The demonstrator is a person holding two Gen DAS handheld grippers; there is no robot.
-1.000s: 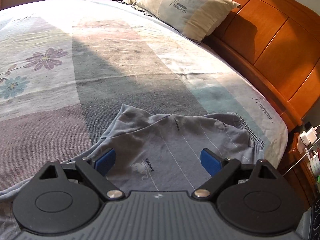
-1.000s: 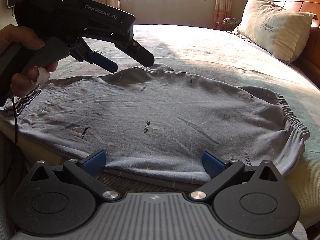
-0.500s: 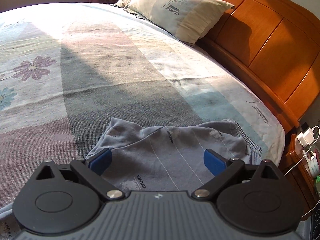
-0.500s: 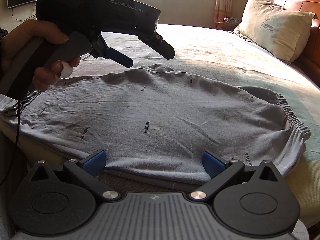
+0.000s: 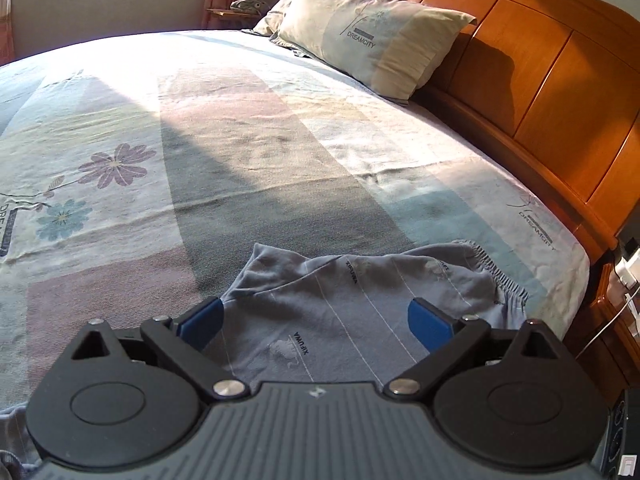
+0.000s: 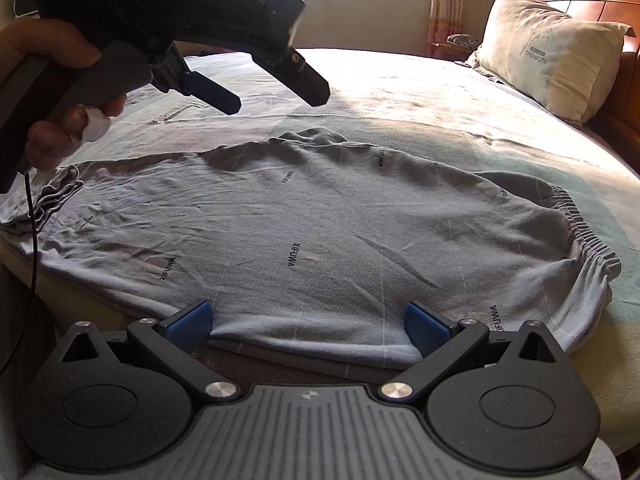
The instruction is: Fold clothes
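The left gripper (image 6: 276, 98) hangs released above the far-left part of the grey garment (image 6: 320, 240), jaws spread wide and holding nothing. The right gripper (image 6: 308, 326) is likewise spread wide at the garment's near edge, its pads just beside the cloth without clamping it. The garment lies flat on the bed (image 5: 240, 120).

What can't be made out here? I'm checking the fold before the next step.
- Near edge of the grey printed elastic-waist garment: right wrist view, hidden behind the right tongs.
- Its left end: bunched, cut off behind the hand holding the left tongs.
- Left wrist view: the near part of the garment is covered by the tongs' body.
- Small items on the far wooden shelf: too small.
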